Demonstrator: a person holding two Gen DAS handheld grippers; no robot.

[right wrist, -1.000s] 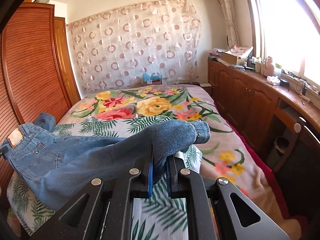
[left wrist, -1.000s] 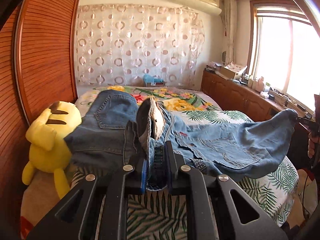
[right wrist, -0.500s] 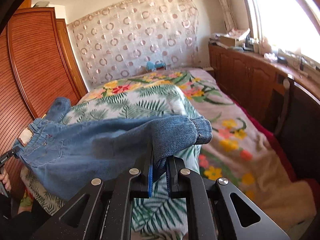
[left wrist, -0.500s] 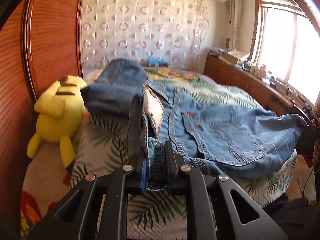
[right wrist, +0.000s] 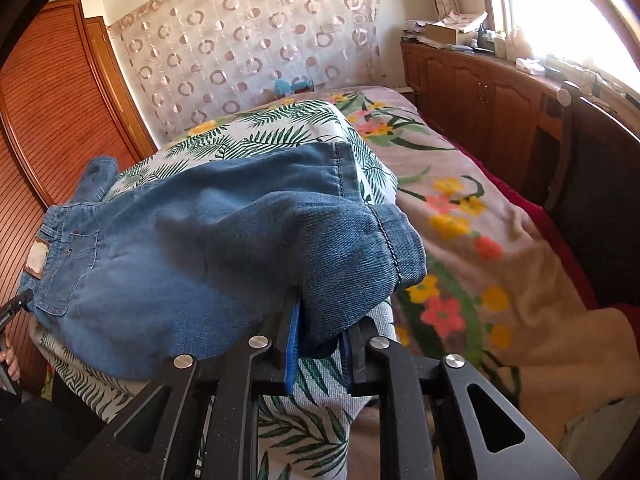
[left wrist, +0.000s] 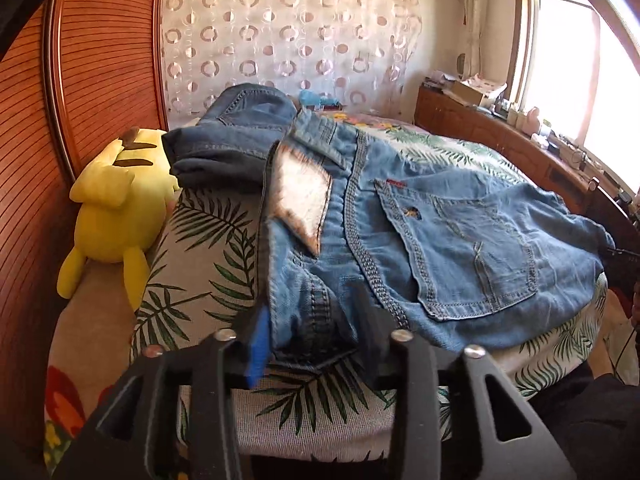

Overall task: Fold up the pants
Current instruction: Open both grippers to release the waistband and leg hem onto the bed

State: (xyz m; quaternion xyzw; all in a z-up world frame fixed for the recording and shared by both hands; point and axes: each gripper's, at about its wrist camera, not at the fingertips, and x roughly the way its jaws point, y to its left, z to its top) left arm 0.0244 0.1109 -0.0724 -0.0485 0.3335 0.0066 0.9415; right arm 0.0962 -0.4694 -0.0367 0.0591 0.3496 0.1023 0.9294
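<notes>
Lowered since the earlier frames: the pants (left wrist: 460, 236), then hanging stretched in the air between the two grippers, now lie spread on the bed (left wrist: 200, 272); both sets of fingers have parted from a tight clamp.

Item: blue denim pants, back pocket up, waistband end at the near left edge of the bed, leg laid across toward the right. A folded leg end lies bunched at the far left, beside the yellow plush toy (left wrist: 116, 208).

Left gripper (left wrist: 314, 340): fingers spread partway, waistband denim lying loosely between them; contact looks slack, though whether cloth still touches a pad cannot be told.

Right gripper (right wrist: 320, 344): fingers likewise partly apart, the hemmed cuff (right wrist: 384, 256) resting over and between them, not pinched hard.

Step in hand, as judged: release after the lay-down, ahead of the next fold.

Handling notes:
- Draw each gripper straight back and low, so the fingers slide clear without dragging the denim off the bed's edge.
- Waistband and cuff sit close to the mattress edge; heavy denim may slip over if tugged.
- Cuff area shows a raised hump; flatten it before folding, or the crease will set crooked.
- Re-grip at cuff and carry it toward the waistband, seams aligned.
</notes>
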